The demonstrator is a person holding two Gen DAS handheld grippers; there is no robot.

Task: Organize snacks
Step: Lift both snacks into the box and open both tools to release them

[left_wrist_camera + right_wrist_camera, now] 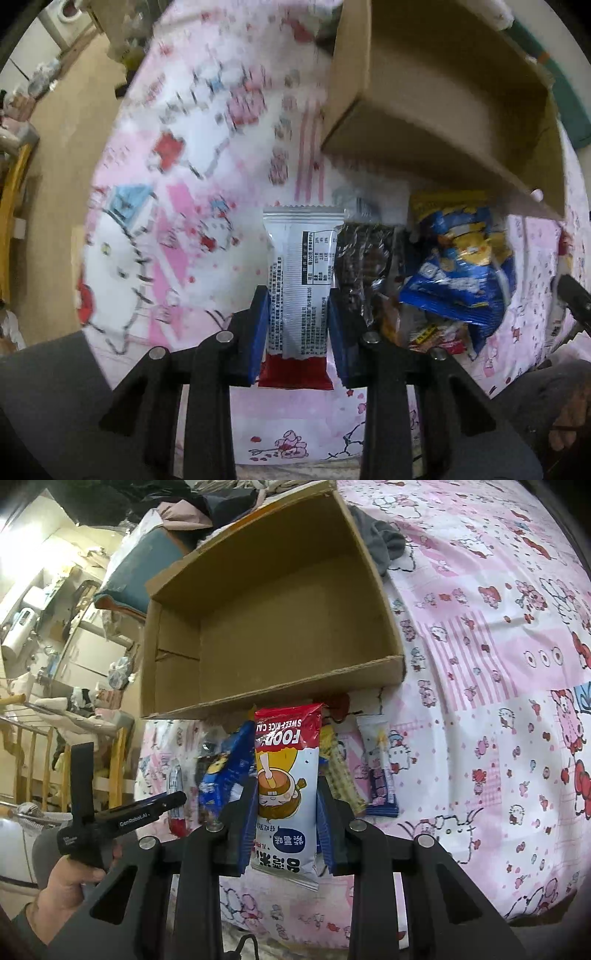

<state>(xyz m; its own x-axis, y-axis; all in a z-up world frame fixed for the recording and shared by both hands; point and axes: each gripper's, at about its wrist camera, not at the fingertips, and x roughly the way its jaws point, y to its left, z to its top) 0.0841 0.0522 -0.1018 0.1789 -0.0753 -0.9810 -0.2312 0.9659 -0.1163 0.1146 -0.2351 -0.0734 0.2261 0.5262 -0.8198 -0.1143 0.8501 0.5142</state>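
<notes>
Holding 2 packets, 1 per gripper, both over the pink bedsheet (480, 701). The cardboard box (277, 627), upper center of the right view, looks empty, so either load can likely go flat on its floor. Loose snack pile (454, 273) sits just below the box's near wall. Right gripper (286, 819) is clamped on the red-and-white rice-cake packet (286, 775); left gripper (297, 325) is clamped on the silver-and-red packet (297, 266). My advice: lift over the near wall before releasing, 1 hand at a time.

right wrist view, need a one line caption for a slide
Right gripper holds a sweet-rice-cake packet before an empty cardboard box on a pink cartoon bedsheet.
</notes>
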